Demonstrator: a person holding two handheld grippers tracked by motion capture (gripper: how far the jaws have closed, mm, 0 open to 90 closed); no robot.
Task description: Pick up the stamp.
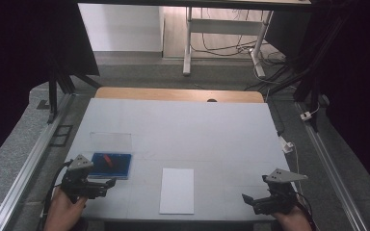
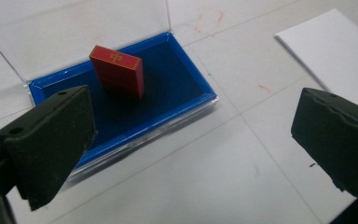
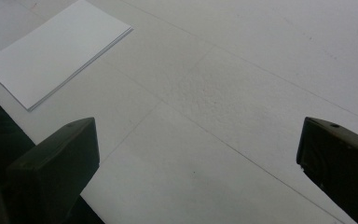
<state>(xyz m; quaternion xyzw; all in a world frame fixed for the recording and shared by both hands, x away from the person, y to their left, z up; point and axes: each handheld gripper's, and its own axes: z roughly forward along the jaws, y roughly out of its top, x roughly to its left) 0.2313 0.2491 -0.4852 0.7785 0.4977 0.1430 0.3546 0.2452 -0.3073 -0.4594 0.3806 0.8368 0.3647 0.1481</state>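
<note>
1. Left gripper [image 1: 107,184] sits at the near-left part of the tabletop [image 1: 197,125], held in the person's left hand [image 1: 65,209]. Jaws spread wide – nothing between them.
2. Left gripper view: the blue-lined case [image 2: 177,88] lies just ahead of the left gripper [image 2: 193,126], partly behind one jaw. No contact visible between jaw and case.
3. Case lid [image 1: 111,142] is clear, swung open and lying flat on the tabletop on the far side of the blue tray [image 1: 120,171].
4. Red block [image 2: 117,72] stands inside the tray, tilted, with a small gold mark on its top face. In the high view it shows as a small red spot [image 1: 107,159] near the tray's middle.
5. Right gripper [image 1: 248,200] is at the near-right edge of the tabletop, in the person's right hand [image 1: 294,219]. Jaws wide apart, holding nothing – bare tabletop between them in the right gripper view [image 3: 198,158].
6. White paper stack [image 1: 177,190] lies flat near the front edge, between the two grippers and apart from both. Right gripper view shows it [image 3: 56,51] at upper left, several sheets thick at the edge.
7. Faint red smudges [image 2: 209,21] mark the tabletop beyond the case in the left gripper view.
</note>
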